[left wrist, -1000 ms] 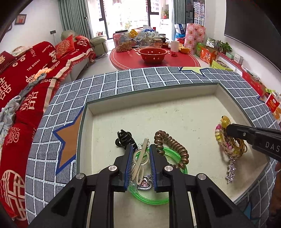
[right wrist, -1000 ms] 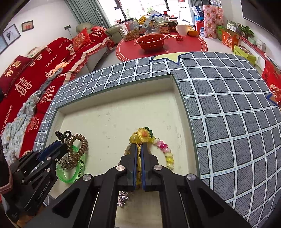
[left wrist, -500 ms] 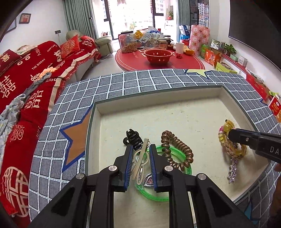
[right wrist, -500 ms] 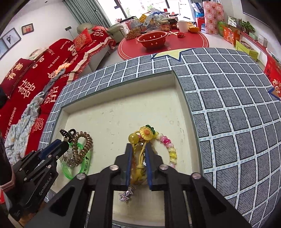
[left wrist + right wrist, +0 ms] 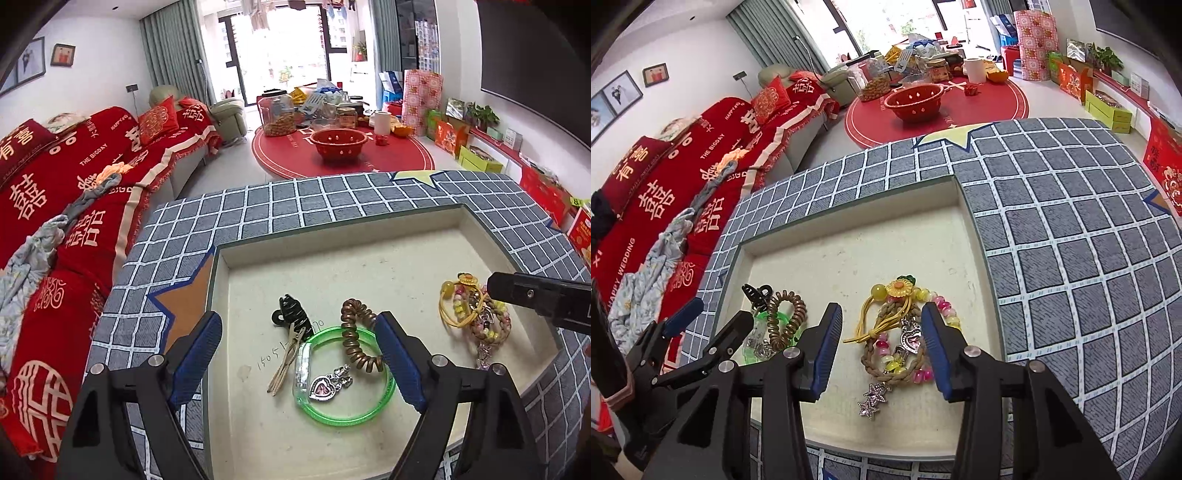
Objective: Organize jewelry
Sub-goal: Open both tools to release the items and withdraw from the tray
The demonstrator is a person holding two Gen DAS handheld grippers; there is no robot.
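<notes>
Living room with a red-covered sofa (image 5: pixel 85 184), round red mat (image 5: pixel 343 158) holding a red colander (image 5: pixel 338 142) and jars, bright balcony door behind. Foreground was a grey grid-pattern tablecloth (image 5: pixel 1071 229) around a shallow cream tray (image 5: pixel 343 254).

Two jewelry clusters lay on the tray floor, well apart. Left cluster: green bangle (image 5: pixel 345 413) flat on the tray, brown spiral hair tie (image 5: pixel 356 339) draped across its far rim, heart pendant (image 5: pixel 322 387) with a small silver charm inside the ring, clear rectangular piece on the bangle's left rim. Just left of it a tan hairpin (image 5: pixel 284 365), and a black claw clip (image 5: pixel 291 314) touching the hairpin's far end. Handwritten digits on the tray floor beside the hairpin.

Right cluster: braided tan cord ring (image 5: pixel 882 365) tangled with a pink-and-yellow bead bracelet (image 5: pixel 945 314), yellow cord with sunflower charm (image 5: pixel 900 288) and amber bead, silver heart charm (image 5: pixel 908 339), star pendant (image 5: pixel 872 400) trailing toward the near rim.

Left gripper (image 5: pixel 297 360) was spread wide, holding nothing, fingers on either side of the green bangle group, not touching it as far as visible. Right gripper (image 5: pixel 882 349) was also released, wide apart, framing the bead and cord pile without gripping it. In the left wrist view only the right gripper's finger tip showed, beside the bead pile.
</notes>
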